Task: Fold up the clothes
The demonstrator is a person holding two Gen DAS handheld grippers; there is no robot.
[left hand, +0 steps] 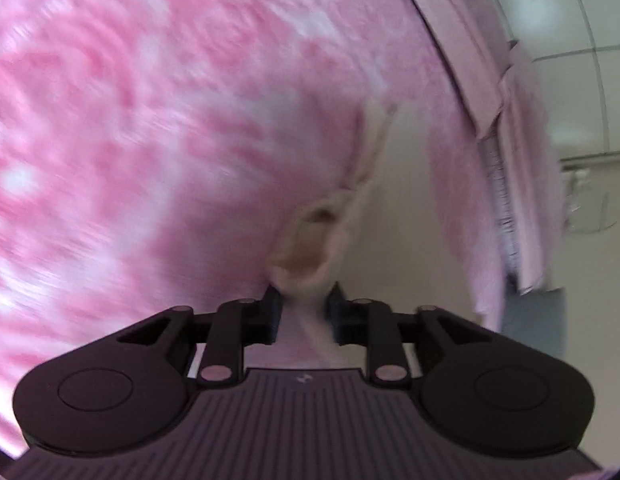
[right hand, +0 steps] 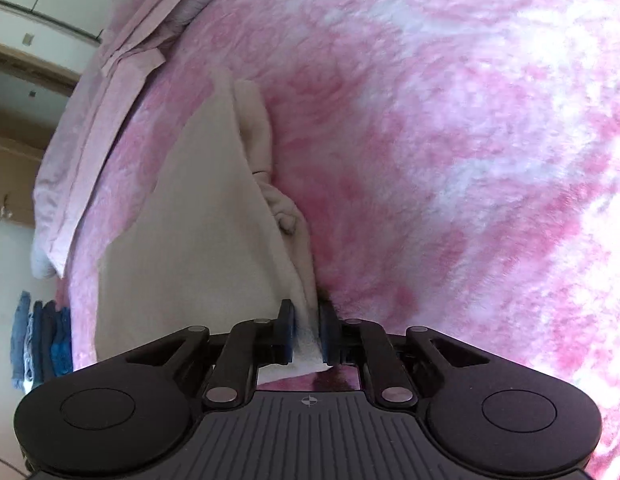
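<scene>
- The left tool (left hand: 304, 308) has its two dark blue pads close together with a bunched edge of the cream garment (left hand: 393, 216) pinched between them; the fabric bulges out just ahead of the pads.
- The left wrist view is blurred, so finer detail of the cloth at the grip is hard to read.
- The right tool (right hand: 306, 328) is likewise nearly closed, clamped on a fold of the same cream garment (right hand: 190, 232), a strip of pale cloth showing between the pads.
- In the right wrist view the garment spreads out flat ahead and to the left of the tool, with a thick rolled or gathered edge running away from the grip along its right side.
- The garment lies on a fluffy pink-and-white mottled blanket (right hand: 449, 140) that fills most of both views; it looks like the cover of a bed.
- A pale pink sheet (right hand: 110, 92) lies folded and rumpled along the far edge of the blanket, apart from the cream garment; it shows at the upper right in the left wrist view (left hand: 521, 152).
- Beyond the bed are light walls (left hand: 569, 20) and a wooden door frame (right hand: 14, 68).
- Blue clothes (right hand: 38, 340) hang at the lower left of the right wrist view, well apart from the bed.
</scene>
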